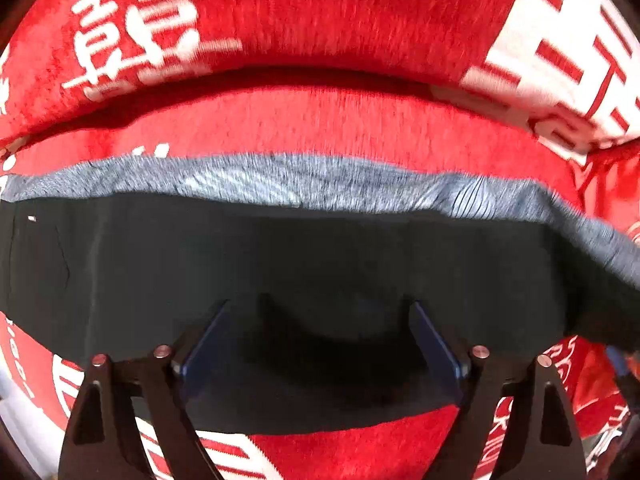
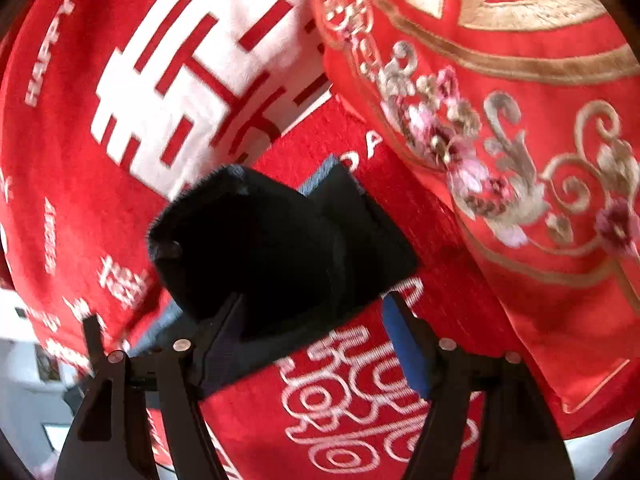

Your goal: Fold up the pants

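Between the spread blue pads of the left tongs (image 1: 320,344), which stood wide apart and held nothing, lay the dark pants (image 1: 280,260), a flat band running crosswise to the fingers from one side of the view to the other, with a grey heathered strip along its far edge. They rested on the red blanket (image 1: 320,20) printed with white characters. The right tongs (image 2: 316,332) also gaped; the left finger lay against or under a bunched, raised end of the pants (image 2: 256,240), but no grip was made. Past it sat a red embroidered cushion (image 2: 520,140). By my judgement the left tongs stood squarer to the cloth's long axis, the right nearer its end.
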`<state>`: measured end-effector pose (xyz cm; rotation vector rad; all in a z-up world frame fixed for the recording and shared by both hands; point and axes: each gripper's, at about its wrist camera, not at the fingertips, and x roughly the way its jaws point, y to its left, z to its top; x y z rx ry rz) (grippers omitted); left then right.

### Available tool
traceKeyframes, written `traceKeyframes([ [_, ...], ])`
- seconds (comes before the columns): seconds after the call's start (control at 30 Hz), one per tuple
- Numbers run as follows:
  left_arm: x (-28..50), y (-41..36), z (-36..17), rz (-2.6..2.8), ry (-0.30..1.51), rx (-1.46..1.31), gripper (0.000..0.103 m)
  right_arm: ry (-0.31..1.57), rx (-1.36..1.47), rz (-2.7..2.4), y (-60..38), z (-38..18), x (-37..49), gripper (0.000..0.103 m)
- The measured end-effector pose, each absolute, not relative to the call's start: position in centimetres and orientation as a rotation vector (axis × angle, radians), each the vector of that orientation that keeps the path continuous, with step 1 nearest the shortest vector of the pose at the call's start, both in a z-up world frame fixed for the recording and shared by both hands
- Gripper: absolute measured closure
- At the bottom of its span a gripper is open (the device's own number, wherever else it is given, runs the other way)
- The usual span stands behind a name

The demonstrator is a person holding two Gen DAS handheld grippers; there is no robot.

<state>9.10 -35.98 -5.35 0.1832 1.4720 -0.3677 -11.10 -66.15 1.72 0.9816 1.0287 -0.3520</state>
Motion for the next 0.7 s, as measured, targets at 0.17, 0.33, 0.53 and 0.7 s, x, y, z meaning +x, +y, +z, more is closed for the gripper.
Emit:
traceKeyframes([
  [0.17,8.7,-36.7,-5.0,-0.388,1.467,0.237,0.014,1.069,0.956,-0.321,-67.0,-0.6,-8.7,0.027],
  [0.33,8.7,-37.4,-4.5,-0.373,1.47,0.245,0.014,1.021,1.024,-0.364,-67.4,0.0,-10.1,0.027],
  [0.53,8.3,-37.4,-4.9,-0.379,1.459,0.27,0.014,1.054,0.879,-0.351,-65.7,2.3,-11.9,0.027],
  [0.7,7.8,-38.7,-5.3,-0.401,1.467,0.292,0.014,1.111,0.93,-0.297,-67.4,-1.6,-7.7,0.053],
])
